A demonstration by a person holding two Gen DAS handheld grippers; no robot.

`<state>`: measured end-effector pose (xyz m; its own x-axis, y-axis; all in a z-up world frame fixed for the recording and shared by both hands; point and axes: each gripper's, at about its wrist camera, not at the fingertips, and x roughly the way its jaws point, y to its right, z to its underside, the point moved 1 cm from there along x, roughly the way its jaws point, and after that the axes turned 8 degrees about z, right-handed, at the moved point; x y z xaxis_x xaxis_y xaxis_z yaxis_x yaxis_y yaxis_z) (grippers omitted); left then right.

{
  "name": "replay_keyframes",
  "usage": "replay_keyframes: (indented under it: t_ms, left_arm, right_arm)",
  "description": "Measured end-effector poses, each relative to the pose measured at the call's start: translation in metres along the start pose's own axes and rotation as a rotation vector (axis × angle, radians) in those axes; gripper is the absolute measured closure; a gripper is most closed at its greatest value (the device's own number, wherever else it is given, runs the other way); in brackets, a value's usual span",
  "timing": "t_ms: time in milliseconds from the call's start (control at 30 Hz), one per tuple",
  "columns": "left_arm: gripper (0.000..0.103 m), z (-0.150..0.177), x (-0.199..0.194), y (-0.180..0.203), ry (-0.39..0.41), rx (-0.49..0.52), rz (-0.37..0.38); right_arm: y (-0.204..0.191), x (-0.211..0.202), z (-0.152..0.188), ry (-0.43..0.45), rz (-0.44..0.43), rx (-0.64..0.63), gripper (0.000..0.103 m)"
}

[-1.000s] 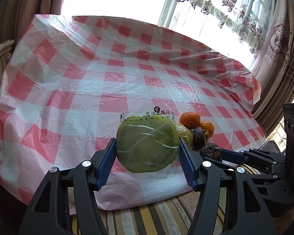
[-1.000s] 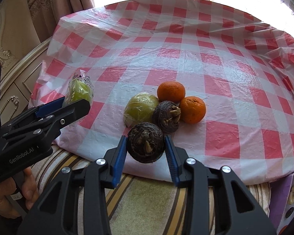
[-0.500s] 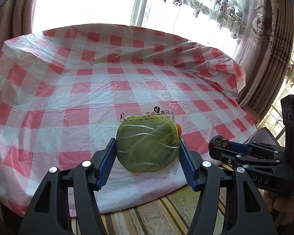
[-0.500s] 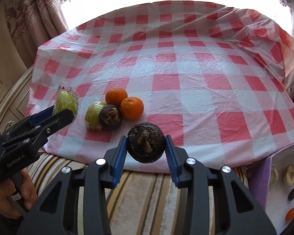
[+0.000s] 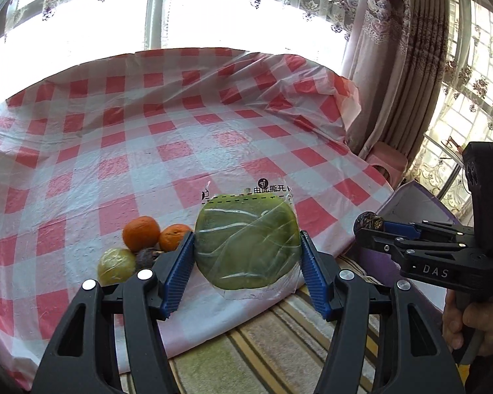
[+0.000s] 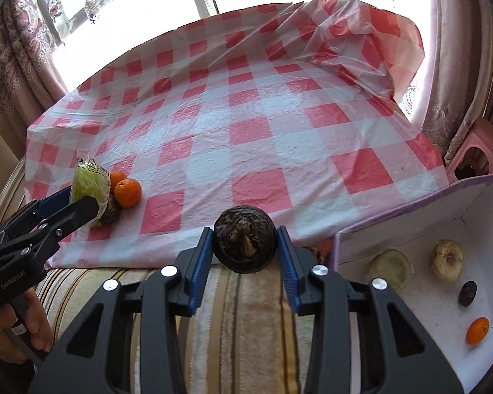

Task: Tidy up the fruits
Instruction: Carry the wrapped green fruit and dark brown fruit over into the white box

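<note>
Fruits are split three ways: a few lie in a cluster on the checked tabletop (image 6: 263,151), several sit in the white box (image 6: 410,229) at the right, and two are held in the air. The left hand-held gripper (image 5: 246,252) is clamped on a green fruit in clear wrap (image 5: 246,243), its blue pads pressing the two flanks at the widest part. That film looks slick and loose, so the grip probably depends on squeezing the firm flesh beneath, not the plastic; it seems fairly heavy for its size. The right hand-held gripper (image 6: 245,249) is closed on a dark, rough-skinned round fruit (image 6: 245,244), held across its middle with the stem end facing the camera. Its coarse rind should resist slipping and looks hard enough for a firm pinch. This one hangs above the striped cushion (image 6: 246,312), between the tabletop edge and the box, level and pointing forward. The left one hovers just over the near edge, beside the two oranges (image 5: 141,233). On the tabletop, a yellow-green fruit (image 5: 116,266) touches them
</note>
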<state>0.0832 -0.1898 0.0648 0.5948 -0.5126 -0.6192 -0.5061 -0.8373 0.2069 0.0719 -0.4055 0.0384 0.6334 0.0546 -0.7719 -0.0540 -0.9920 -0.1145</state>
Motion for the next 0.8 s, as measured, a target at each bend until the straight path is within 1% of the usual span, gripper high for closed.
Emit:
replay_keyframes:
  t_ms: [200,467,600,700,800]
  left_arm:
    - [0.044,-0.008,0.033,0.052,-0.043,0.087,0.076]
    - [0.044,-0.011,0.077,0.123,-0.106,0.199,0.174]
    - [0.044,-0.009,0.101,0.158,-0.152,0.271,0.211]
    - [0.044,-0.005,0.117,0.179,-0.194,0.307,0.243]
    - [0.044,0.002,0.135,0.198,-0.253,0.360,0.250]
  right_arm:
    - [0.060,-0.002,0.002,0.003,0.100,0.065,0.064]
    - [0.126,0.001,0.011,-0.017,0.219,0.141,0.064]
    - [0.152,0.008,0.018,-0.044,0.261,0.174,0.064]
    - [0.169,0.014,0.024,-0.074,0.297,0.191,0.064]
    - [0.183,0.022,0.029,-0.119,0.312,0.211,0.064]
